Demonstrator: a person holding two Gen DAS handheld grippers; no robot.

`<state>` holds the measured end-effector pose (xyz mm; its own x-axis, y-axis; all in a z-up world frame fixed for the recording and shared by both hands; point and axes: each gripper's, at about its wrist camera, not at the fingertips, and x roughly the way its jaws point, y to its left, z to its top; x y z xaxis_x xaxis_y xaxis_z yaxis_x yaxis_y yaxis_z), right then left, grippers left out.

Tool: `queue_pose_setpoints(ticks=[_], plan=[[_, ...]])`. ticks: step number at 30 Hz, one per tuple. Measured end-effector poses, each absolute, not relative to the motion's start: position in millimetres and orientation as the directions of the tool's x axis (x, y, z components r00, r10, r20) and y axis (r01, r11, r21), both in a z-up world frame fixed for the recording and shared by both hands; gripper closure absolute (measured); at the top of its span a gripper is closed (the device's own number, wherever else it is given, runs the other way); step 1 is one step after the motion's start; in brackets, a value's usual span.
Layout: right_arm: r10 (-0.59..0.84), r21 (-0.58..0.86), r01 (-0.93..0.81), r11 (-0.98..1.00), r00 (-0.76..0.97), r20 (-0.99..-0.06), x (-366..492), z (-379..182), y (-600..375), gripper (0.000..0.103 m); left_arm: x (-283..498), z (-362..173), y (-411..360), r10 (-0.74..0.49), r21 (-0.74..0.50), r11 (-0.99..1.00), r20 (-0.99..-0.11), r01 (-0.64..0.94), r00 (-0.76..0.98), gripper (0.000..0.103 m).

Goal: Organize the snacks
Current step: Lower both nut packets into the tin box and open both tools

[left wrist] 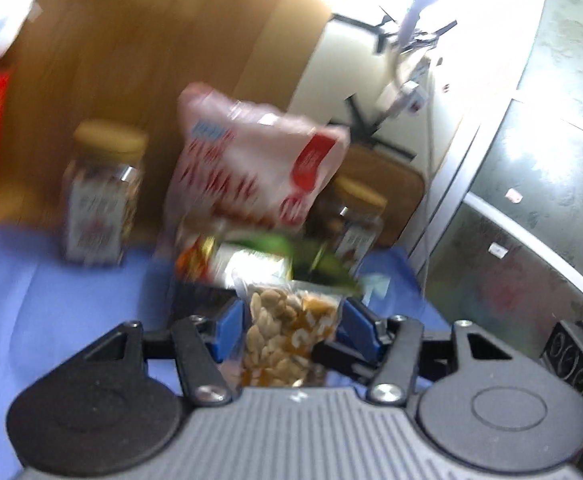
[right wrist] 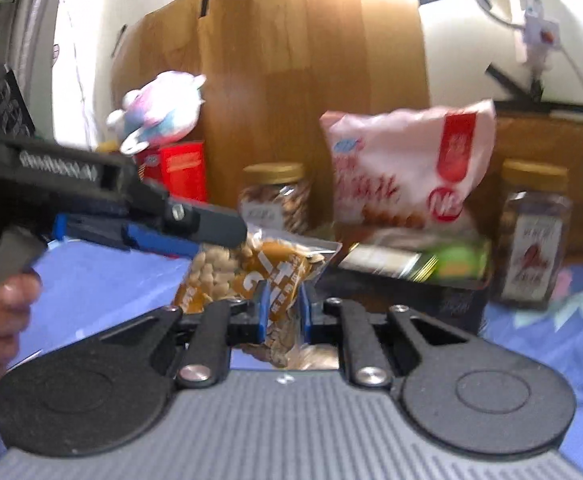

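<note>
A clear and orange nut packet sits between the blue pads of my left gripper, which is shut on it. The same nut packet is also pinched by my right gripper, shut on its lower end. The left gripper shows in the right wrist view, holding the packet's left side. Behind stands a black box holding a pink and white snack bag and a green packet. Two gold-lidded jars flank it: a left jar and a right jar.
A blue cloth covers the table. A wooden panel stands behind. A red box and a plush toy sit at the back left. In the left wrist view the jars are a left jar and a right jar.
</note>
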<state>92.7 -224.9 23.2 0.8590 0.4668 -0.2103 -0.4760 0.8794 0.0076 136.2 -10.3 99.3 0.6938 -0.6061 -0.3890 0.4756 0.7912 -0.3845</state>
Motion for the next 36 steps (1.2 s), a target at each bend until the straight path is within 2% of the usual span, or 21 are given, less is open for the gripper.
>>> queue_pose_setpoints(ticks=[8,15,17,20,22,25,31,33,36], plan=[[0.401,0.038,-0.4,0.916,0.902,-0.159,136.8,37.6,-256.3,0.084,192.0,118.0,-56.7,-0.597,-0.325,0.802,-0.4,0.502,0.695,0.049],[0.306,0.038,-0.303,0.952,0.944,-0.126,171.6,36.2,-281.6,0.084,239.4,101.4,-99.0,-0.568,-0.267,0.822,-0.436,0.503,0.698,0.048],[0.279,0.051,-0.274,0.96,0.95,-0.141,180.0,28.7,-287.1,0.08,252.7,90.7,-108.1,-0.549,-0.261,0.835,-0.469,0.485,0.692,0.047],[0.23,0.038,-0.227,0.973,0.958,-0.171,189.9,18.0,-291.9,0.063,265.8,72.4,-117.0,-0.529,-0.261,0.846,-0.512,0.464,0.677,0.047],[0.216,0.059,-0.209,0.976,0.963,-0.16,189.3,17.8,-298.8,0.063,265.6,65.1,-116.4,-0.529,-0.276,0.847,-0.523,0.454,0.668,0.045],[0.213,0.095,-0.202,0.975,0.97,-0.119,180.2,22.0,-308.4,0.06,256.0,71.3,-102.0,-0.553,-0.317,0.833,-0.492,0.453,0.672,0.045],[0.246,0.248,-0.222,0.943,0.967,-0.07,156.9,34.7,-340.6,0.06,214.5,91.9,-56.6,-0.59,-0.364,0.805,-0.408,0.468,0.697,0.045],[0.298,0.314,-0.262,0.913,0.952,-0.073,148.5,36.4,-350.7,0.059,200.7,84.9,-43.0,-0.588,-0.369,0.806,-0.421,0.462,0.691,0.045],[0.429,0.394,-0.356,0.847,0.896,-0.113,137.0,27.5,-353.4,0.059,190.0,64.0,-30.2,-0.571,-0.388,0.819,-0.485,0.423,0.662,0.045]])
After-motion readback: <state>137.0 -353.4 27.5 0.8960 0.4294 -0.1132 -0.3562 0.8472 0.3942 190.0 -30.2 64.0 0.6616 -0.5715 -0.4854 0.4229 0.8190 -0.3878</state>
